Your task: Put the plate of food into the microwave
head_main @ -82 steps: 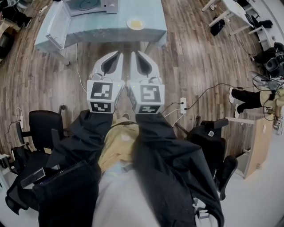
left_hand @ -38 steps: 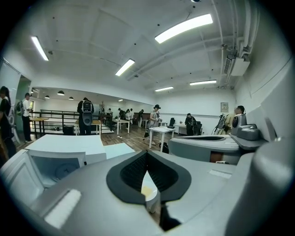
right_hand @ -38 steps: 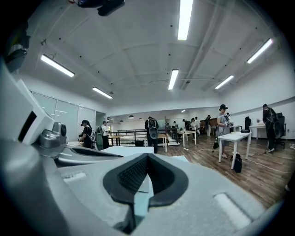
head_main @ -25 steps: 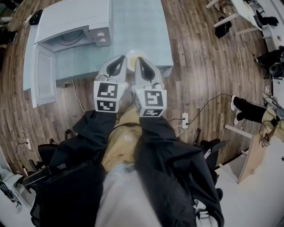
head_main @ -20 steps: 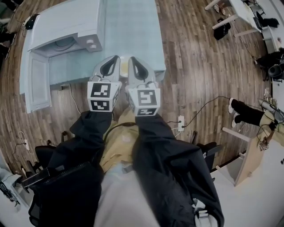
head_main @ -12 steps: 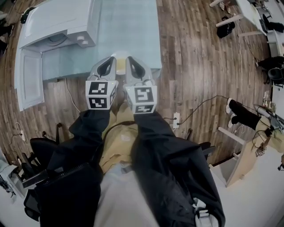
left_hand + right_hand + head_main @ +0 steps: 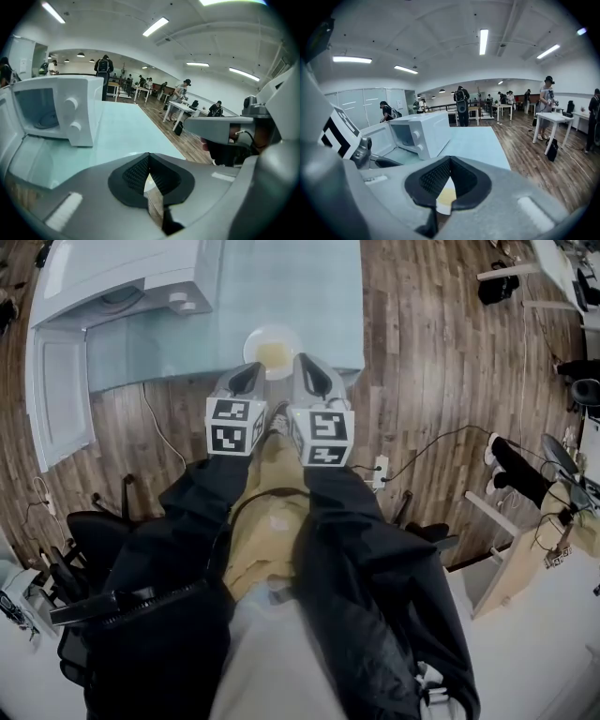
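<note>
Top centre of head view: pale blue table [image 7: 314,287] on brown plank floor [image 7: 422,343]. Centre right: white power strip [image 7: 381,468] with black cables [image 7: 441,439]. Lower left: black office chairs [image 7: 89,531]. Right edge: wooden cabinet [image 7: 511,563]. Upper part of gripper views: ceiling light strips [image 7: 483,41]. Far background: standing people [image 7: 103,68] among white desks [image 7: 180,108].

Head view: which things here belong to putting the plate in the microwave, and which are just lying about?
Job in hand:
plate of food
microwave, its door open
table carrying both
left gripper and right gripper, both shut and empty

Lying about:
power strip
floor cable
office chair
wooden stand
</note>
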`<action>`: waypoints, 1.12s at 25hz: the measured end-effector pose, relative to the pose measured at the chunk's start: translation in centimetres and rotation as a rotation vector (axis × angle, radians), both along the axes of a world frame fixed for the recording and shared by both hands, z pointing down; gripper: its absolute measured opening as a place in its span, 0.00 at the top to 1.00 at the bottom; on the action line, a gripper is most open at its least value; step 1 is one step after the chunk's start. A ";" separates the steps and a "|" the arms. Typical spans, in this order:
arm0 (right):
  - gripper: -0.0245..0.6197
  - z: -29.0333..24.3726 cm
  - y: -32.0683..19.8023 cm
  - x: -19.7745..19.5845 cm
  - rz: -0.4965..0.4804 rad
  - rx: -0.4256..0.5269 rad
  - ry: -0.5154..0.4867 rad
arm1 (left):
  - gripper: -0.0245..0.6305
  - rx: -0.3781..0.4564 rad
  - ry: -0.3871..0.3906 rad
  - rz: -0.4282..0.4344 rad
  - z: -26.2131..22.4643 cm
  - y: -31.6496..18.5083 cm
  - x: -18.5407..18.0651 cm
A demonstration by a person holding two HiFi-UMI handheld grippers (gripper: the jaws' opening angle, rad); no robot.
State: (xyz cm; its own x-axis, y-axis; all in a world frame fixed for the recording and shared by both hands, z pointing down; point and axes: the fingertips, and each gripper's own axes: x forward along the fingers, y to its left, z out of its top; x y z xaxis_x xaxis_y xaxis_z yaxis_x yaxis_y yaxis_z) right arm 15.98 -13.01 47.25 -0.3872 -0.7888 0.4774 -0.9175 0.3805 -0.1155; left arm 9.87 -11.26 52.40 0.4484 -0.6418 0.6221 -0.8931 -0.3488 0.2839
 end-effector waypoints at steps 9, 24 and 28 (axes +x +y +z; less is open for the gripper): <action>0.97 3.6 0.5 -0.9 0.033 -0.089 0.029 | 0.97 -0.148 0.025 0.033 5.1 2.0 -1.1; 0.97 7.9 0.9 -0.3 0.018 -0.175 0.036 | 0.97 -0.408 0.136 -0.061 12.8 4.2 -0.6; 0.97 9.0 0.9 0.0 0.012 -0.193 0.045 | 0.90 -0.466 0.211 -0.117 14.2 4.3 -0.7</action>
